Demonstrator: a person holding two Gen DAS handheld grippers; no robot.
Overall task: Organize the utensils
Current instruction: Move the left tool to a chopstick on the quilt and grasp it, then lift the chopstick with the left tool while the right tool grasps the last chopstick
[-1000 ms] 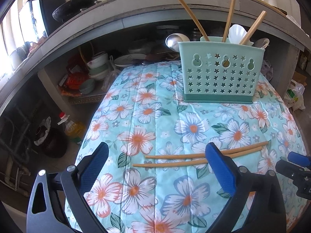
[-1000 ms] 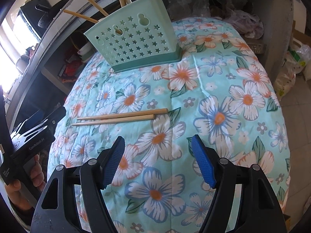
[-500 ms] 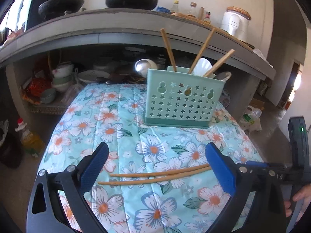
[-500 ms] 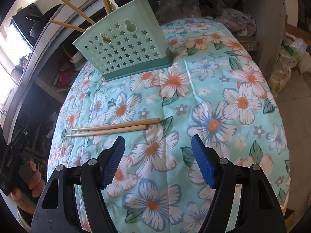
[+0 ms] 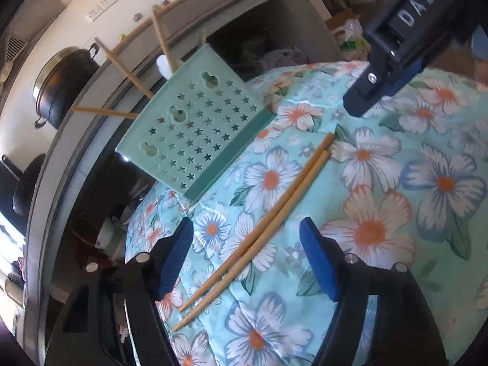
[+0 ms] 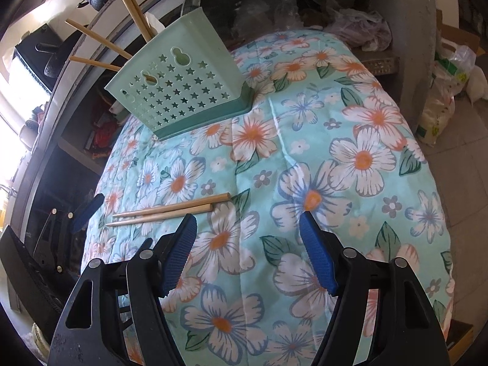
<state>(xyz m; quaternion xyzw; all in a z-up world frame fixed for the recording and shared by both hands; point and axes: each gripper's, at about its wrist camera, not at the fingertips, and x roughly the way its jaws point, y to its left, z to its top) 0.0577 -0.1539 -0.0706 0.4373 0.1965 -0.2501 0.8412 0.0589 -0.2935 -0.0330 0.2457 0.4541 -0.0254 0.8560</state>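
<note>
Left gripper (image 5: 245,256) over chopsticks (image 5: 268,222), jaws closing, nothing clamped yet.
Long axis running forward between the blue pads; right gripper (image 6: 247,251) half open, empty, farther off.

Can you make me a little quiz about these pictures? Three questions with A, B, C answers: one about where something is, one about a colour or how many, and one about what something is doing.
1. Where are the loose chopsticks?
A. in the holder
B. flat on the flowery cloth
C. on the floor

2. How many chopsticks lie on the cloth?
A. one
B. two
C. four

3. What is the right gripper holding?
A. nothing
B. a chopstick
C. the holder

Answers:
1. B, they lie side by side on the cloth, in front of the green holder.
2. B, one pair is lying there, while other sticks stand in the holder.
3. A, only cloth shows between its blue pads. The left gripper is closing over the pair but not yet touching it.
</note>
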